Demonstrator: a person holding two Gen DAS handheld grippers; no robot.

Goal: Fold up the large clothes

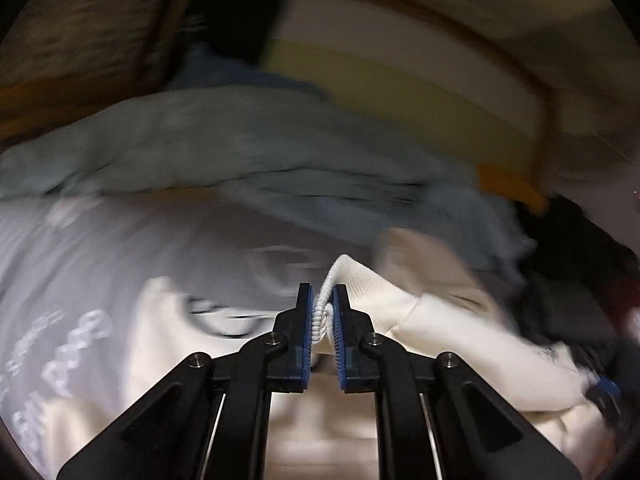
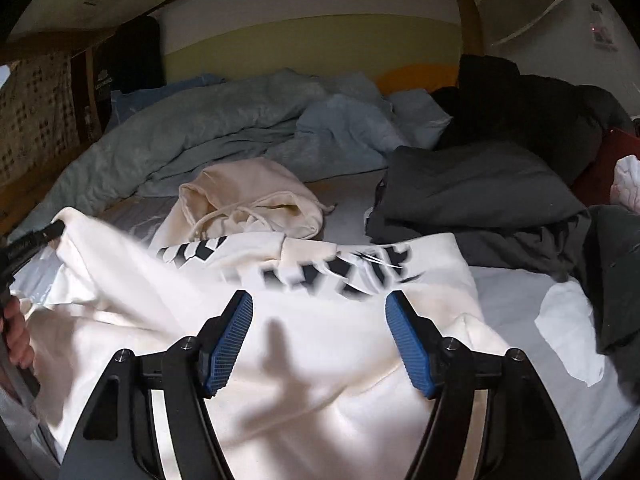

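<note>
A cream hoodie with black stripes lies spread on the bed, hood toward the far side. My left gripper is shut on its ribbed cuff; the white ribbing bunches between the blue pads. The sleeve runs off to the right in the left wrist view. In the right wrist view the left gripper shows at the left edge, lifting a corner of the cream cloth. My right gripper hangs open above the hoodie's body, with nothing between its fingers.
A rumpled light blue duvet fills the far side of the bed. Dark grey and black clothes pile up at the right. A wooden bed frame and a yellow-green wall panel stand behind. A hand shows at the left edge.
</note>
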